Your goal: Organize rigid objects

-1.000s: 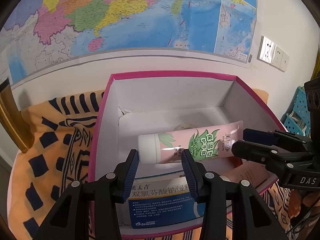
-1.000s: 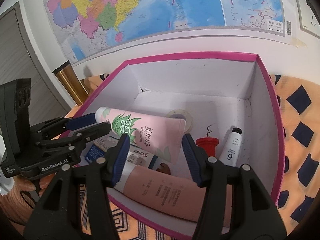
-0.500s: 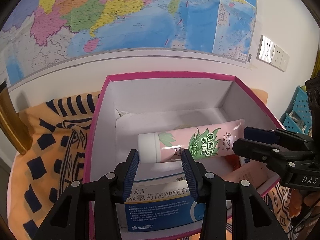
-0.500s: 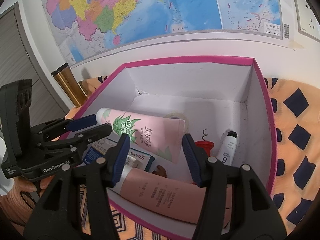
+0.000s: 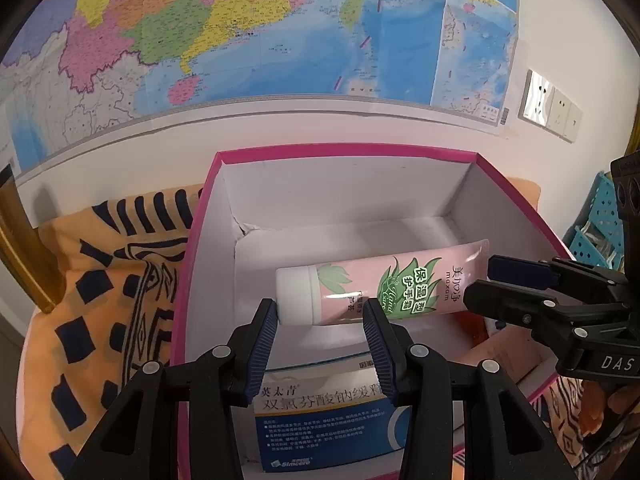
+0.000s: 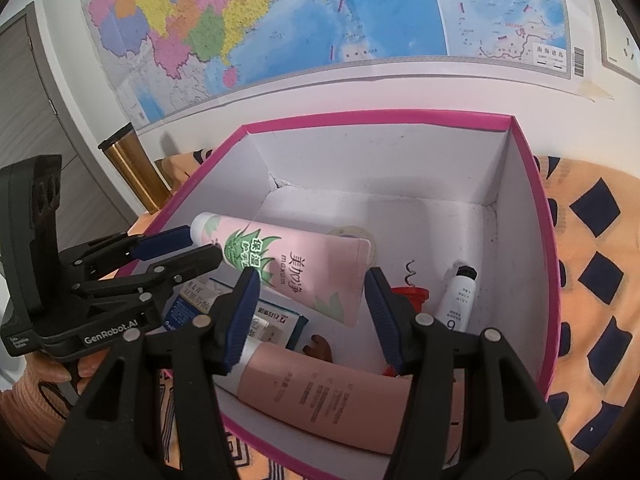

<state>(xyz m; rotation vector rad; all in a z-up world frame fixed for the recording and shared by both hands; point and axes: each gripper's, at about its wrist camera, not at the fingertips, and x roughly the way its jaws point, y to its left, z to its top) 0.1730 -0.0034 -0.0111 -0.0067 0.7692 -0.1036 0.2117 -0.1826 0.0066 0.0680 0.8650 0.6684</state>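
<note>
Left gripper (image 5: 320, 320): black plastic frame, ribbed blue pads, silver screws; white "GenRobot.AI" marking on its body, seen left of the pink box (image 6: 532, 184). Right gripper (image 6: 310, 300): same build, "DAS" lettering. Ribbed orange-pink sleeve (image 6: 24, 408).

Your right gripper (image 6: 310, 322) hangs over the near edge of the pink box (image 6: 534, 216), jaws apart with nothing pressed between them. Your left gripper (image 6: 192, 248) reaches in from the left, beside the cap end of the pink hand-cream tube (image 6: 288, 264), which lies slanted across a blue-and-white carton (image 6: 276, 326). A brownish tube (image 6: 320, 392) lies nearest; a small white bottle (image 6: 456, 300) leans at the right wall.
</note>
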